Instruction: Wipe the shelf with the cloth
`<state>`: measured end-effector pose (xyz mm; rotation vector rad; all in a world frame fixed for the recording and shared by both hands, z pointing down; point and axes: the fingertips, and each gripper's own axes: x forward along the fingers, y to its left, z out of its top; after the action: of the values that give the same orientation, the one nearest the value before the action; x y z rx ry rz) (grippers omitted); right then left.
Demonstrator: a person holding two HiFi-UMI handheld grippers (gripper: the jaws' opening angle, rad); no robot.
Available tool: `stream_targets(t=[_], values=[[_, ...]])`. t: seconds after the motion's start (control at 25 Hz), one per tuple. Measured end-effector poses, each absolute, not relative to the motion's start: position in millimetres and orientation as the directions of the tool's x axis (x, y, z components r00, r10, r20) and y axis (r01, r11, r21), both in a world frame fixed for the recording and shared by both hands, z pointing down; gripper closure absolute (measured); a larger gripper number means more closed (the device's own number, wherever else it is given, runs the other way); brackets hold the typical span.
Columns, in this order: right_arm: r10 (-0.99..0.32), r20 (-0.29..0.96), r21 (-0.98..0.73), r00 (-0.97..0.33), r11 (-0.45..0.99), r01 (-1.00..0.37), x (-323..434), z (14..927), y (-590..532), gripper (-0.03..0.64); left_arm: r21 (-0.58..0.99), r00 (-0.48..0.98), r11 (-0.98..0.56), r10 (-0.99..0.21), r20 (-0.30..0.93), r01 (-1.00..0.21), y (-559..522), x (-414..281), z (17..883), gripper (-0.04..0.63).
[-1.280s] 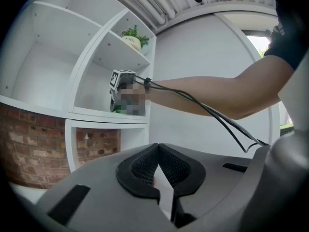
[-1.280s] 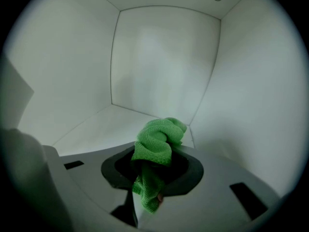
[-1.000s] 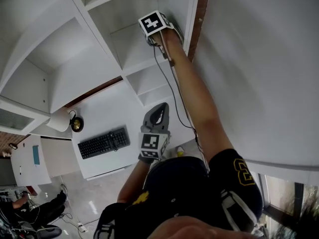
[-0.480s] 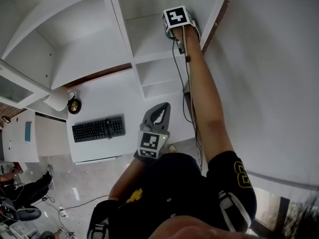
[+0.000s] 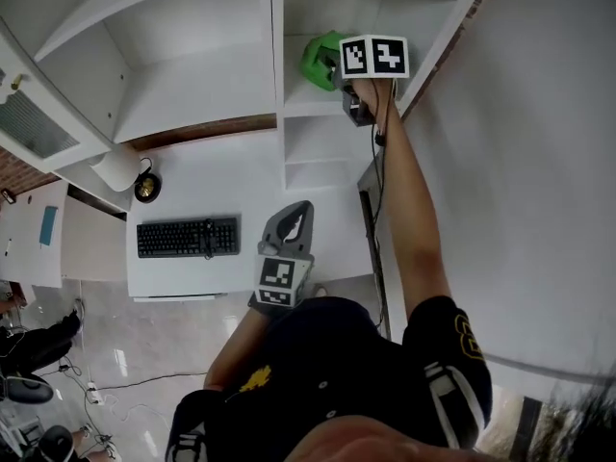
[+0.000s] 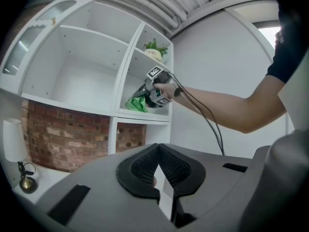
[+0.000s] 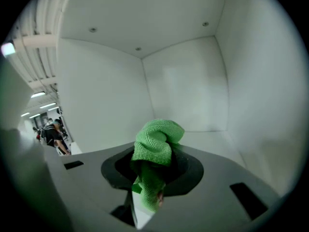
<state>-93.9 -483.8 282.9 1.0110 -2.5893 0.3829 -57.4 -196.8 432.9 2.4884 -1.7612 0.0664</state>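
One white shelf (image 5: 192,85) stands over a white desk (image 5: 221,186) carrying a black keyboard (image 5: 187,237). The right gripper (image 7: 150,185) reaches into a right-hand compartment, its jaws clamped on a bunched green cloth (image 7: 155,146) held inside it. The left gripper (image 6: 158,168) hangs low over the desk, jaws together, holding nothing.

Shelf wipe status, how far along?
Done: green cloth is clamped in the right claw and up inside the shelf compartment. In hand: cloth hangs over the compartment floor; contact not clear. To do: the wiping strokes; no wiped patch shows. The left claw is shut, empty, held low.
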Motion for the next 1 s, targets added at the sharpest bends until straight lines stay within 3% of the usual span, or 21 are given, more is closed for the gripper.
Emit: stream_targets(t=[0.36,0.72,1.0], values=[[-0.448,0.397,-0.210,-0.801,0.805,-0.554,-137.2,319.3,-404.0,0.522,0.070,0.298,-0.294,-0.953,0.058,-0.953,-190.6,-73.8,432.9,0.577],[-0.564,0.372,-0.022,-0.738,0.789,-0.614,-138.3,334.8,-398.8,0.522,0.042,0.245,-0.243,-0.967,0.071,-0.969,-201.2,-91.1,434.5,0.577],[-0.597,0.357,0.022,-0.719,0.775,-0.632,-134.4,334.9,-400.9,0.522,0.036,0.249,-0.247,-0.966,0.074,-0.968,-203.0,-90.4,431.0,0.577]])
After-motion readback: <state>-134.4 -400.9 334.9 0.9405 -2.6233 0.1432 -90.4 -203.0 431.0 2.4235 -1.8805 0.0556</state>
